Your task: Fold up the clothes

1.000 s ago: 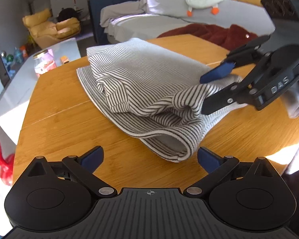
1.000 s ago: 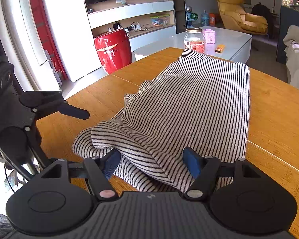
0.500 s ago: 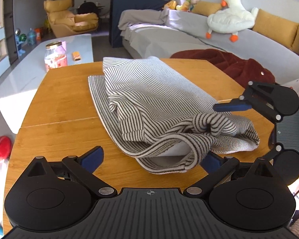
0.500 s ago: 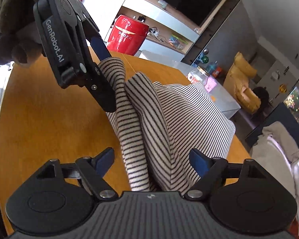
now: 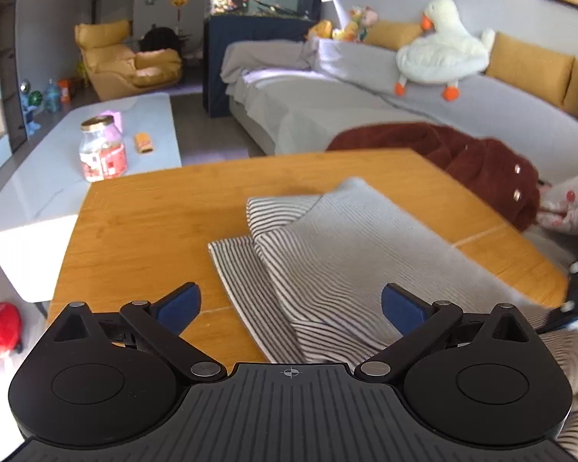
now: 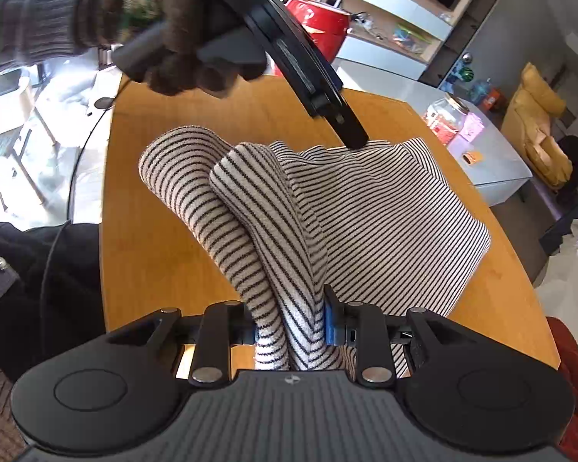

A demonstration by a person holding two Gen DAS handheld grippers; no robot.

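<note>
Stripes run across the garment (image 6: 385, 208) that lies in layers on the wooden desk (image 6: 154, 254), its long axis running away from your right claw (image 6: 291, 325) toward the far edge, where the jar (image 6: 445, 117) stands on the low white table beyond. Your right claw is nearly closed, pinching a bunched roll of the near end, and that roll rises off the desk and curls over to your left. Your left claw (image 5: 291, 306) stands wide open with nothing between its fingers; in the right wrist view its tip hovers at the far side of the cloth, held by your gloved hand (image 6: 177, 30), though you cannot tell from here whether it touches. In the left wrist view the layered fabric (image 5: 346, 254) lies straight ahead and slightly right of that claw. So the held end is nearest your right claw, and any carry-over would travel along that long axis, away from you. Whether this lift opens a new fold or tidies a finished one, the pictures do not settle.
</note>
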